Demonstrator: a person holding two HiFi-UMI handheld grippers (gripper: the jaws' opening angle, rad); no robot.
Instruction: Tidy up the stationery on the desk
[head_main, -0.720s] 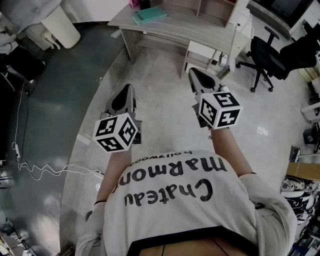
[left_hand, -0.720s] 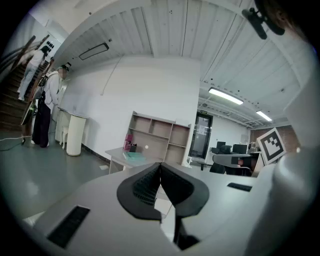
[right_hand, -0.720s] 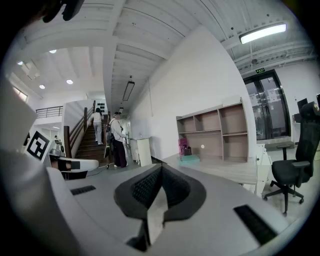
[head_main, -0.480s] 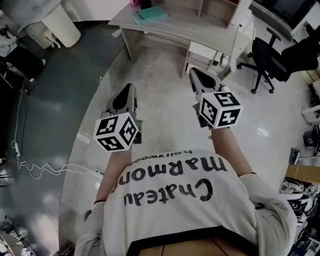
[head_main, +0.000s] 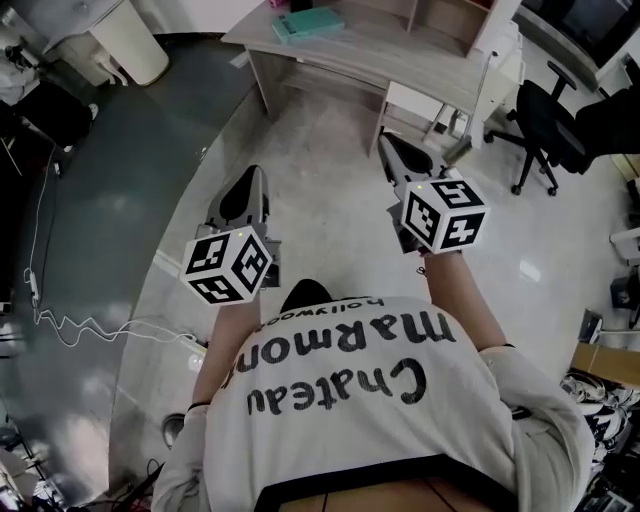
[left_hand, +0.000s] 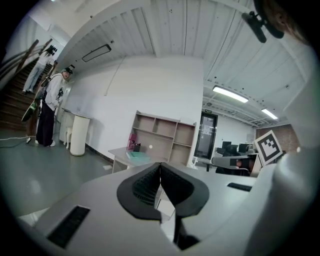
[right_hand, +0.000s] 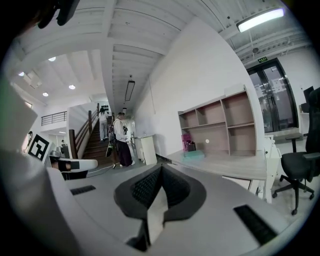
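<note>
A grey desk (head_main: 420, 60) stands ahead of me across the floor, with a shelf unit (left_hand: 165, 137) on it. A teal book (head_main: 310, 24) lies on the desk's left end, next to a small pink item (head_main: 273, 5). My left gripper (head_main: 246, 190) is held out over the floor at the left, jaws shut with nothing between them. At the right, my right gripper (head_main: 398, 150) is also shut and empty. Both are held in the air well short of the desk. The teal book (right_hand: 194, 154) also shows in the right gripper view.
A black office chair (head_main: 545, 125) stands right of the desk. A white bin (head_main: 125, 40) is at the far left. A white cable (head_main: 90, 335) trails over the dark floor at left. People (right_hand: 120, 140) stand by a staircase. Boxes and shoes (head_main: 600, 370) lie at right.
The view has shifted slightly forward toward the desk. Both grippers keep their pose, shut and empty.
</note>
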